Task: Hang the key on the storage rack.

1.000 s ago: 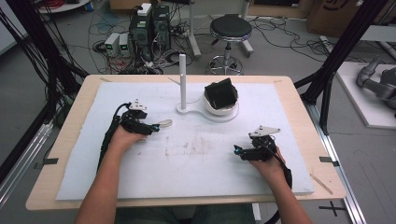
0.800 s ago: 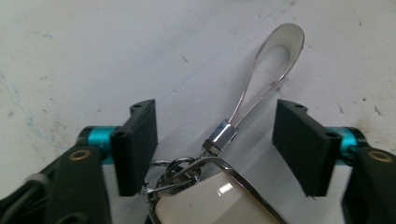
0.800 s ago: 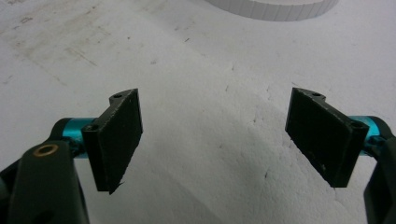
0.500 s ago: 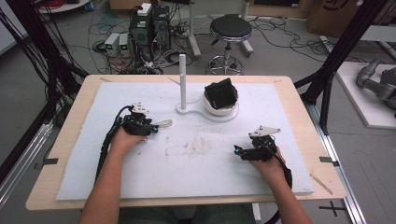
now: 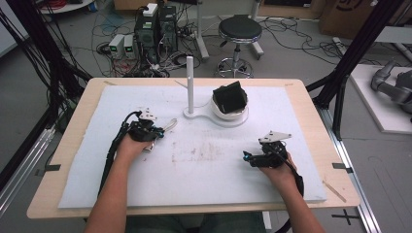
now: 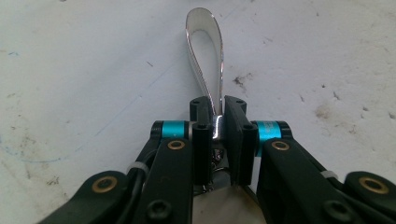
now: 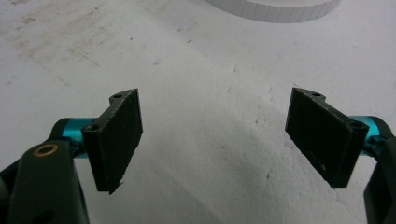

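Spoon [image 6: 205, 60]: the left gripper [image 6: 216, 128] pinches its handle edge-on between the two pads, bowl pointing away over the white mat [image 6: 84, 70]. Seen from above, that gripper [image 5: 145, 132] sits on the left half of the mat with the spoon [image 5: 169, 125] sticking out toward the stand [image 5: 190, 90]. The grip is near the handle's end, which I judge leaves the bowl free and keeps the jaws clear of whatever the spoon is meant to reach. Whether the bowl touches the mat I cannot tell.

Farther out, the stand's upright post rises from a flat base, and just beside it a white dish [image 5: 230, 112] holds a dark block [image 5: 230, 96]. The spoon's bowl points roughly that way, so the stand or dish looks like the likely goal.

Well apart on the right, the right gripper [image 7: 215, 140] is spread wide with nothing between its jaws, low over the bare mat; from above it [image 5: 265, 158] appears parked, probably waiting out of the way.
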Available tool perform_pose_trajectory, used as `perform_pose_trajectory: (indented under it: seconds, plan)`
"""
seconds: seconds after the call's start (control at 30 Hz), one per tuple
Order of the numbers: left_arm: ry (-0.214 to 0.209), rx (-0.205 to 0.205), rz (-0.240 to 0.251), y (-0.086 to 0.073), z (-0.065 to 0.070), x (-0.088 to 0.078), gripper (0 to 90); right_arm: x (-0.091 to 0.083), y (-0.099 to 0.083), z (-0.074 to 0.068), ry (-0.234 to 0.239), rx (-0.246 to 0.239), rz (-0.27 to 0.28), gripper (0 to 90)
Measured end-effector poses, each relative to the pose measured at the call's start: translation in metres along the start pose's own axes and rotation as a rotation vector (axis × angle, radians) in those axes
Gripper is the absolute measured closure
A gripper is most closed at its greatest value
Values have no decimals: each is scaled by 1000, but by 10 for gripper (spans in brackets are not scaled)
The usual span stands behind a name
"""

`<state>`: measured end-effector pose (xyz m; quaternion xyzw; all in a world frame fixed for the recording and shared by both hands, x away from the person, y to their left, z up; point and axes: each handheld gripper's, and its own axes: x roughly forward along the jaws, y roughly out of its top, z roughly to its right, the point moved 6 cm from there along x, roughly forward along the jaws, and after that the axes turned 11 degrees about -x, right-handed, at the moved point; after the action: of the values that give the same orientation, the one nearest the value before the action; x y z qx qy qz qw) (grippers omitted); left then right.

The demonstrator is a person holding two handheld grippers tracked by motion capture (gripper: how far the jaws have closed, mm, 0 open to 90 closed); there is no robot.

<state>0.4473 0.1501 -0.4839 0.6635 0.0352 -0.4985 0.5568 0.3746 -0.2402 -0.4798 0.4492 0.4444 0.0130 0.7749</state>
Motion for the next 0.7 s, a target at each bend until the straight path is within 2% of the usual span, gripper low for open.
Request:
perform_pose_trajectory:
  seconds: [0.1,0.2,0.3,0.33,0.4,0.47,0.5,0.53,0.57,0.7]
  plan:
    - [-5,-10,12,1,-1,-6,814,0,0,0,1,-1,1,190]
    - [-25,-26,69,8,-2,-19,814,0,1,-1,1,0,5,190]
    - [-56,-52,156,23,2,-43,814,1,1,-2,4,-5,1,191]
    - [-56,-52,156,23,2,-43,814,1,1,-2,4,-5,1,191]
    - [-67,-51,196,32,6,-53,814,1,1,-2,6,-4,-3,190]
    - [-69,-34,223,41,11,-62,814,1,1,-3,7,-7,-3,190]
    - [-67,-19,253,51,16,-71,814,1,1,-3,8,-3,-6,190]
    - [-67,-19,253,51,16,-71,814,1,1,-3,8,-3,-6,190]
    - [-77,-18,270,56,18,-76,814,1,1,-4,10,-2,-4,190]
    - [-71,2,322,75,28,-94,814,1,1,-4,9,-5,-3,190]
